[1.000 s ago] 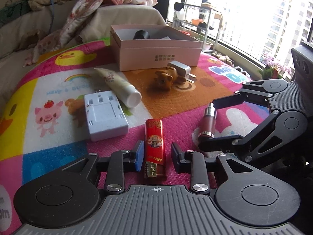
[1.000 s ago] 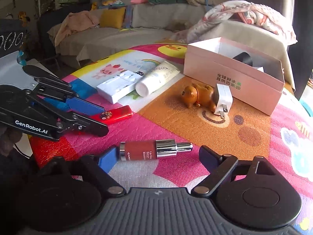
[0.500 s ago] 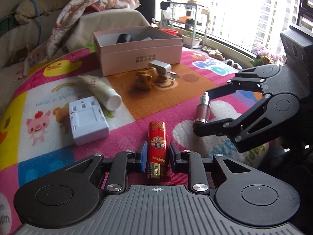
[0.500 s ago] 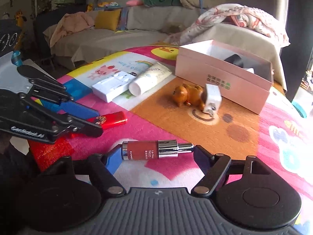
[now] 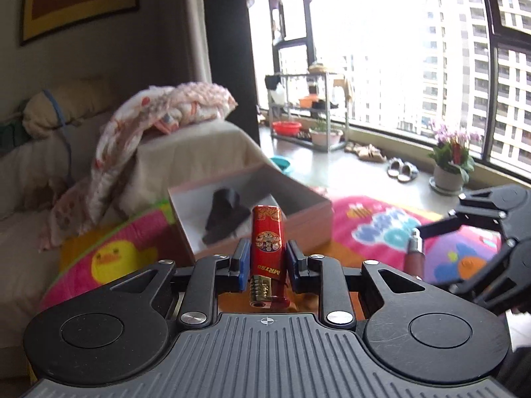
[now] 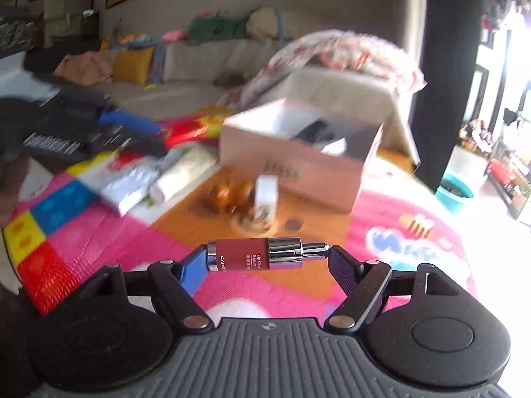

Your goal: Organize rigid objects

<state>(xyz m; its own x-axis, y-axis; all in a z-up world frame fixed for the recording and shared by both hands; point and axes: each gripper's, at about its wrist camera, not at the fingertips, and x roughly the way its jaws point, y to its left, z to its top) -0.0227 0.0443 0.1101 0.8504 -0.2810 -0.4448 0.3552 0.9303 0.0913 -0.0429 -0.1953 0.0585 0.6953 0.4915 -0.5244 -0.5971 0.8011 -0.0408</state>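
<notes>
Above the play mat (image 6: 83,232), both of my grippers are loaded and aimed at the pink box (image 6: 298,162).

Biggest worry first: that box is open-topped with a dark object (image 5: 225,215) already lying inside, and whatever I drop could land on it or clip the near rim. My right gripper (image 6: 267,260) carries the likelier slip, I judge: it pinches the lip serum bottle (image 6: 262,253) end to end, cap tip against one pad and base against the other, so a small twist could pop the round bottle loose. It hangs level, well short of the box. My left gripper (image 5: 265,258) is pressed onto the red lighter (image 5: 266,242), upright between the pads with its metal head toward the camera, hovering just before the box's near wall, pointing across it.
</notes>
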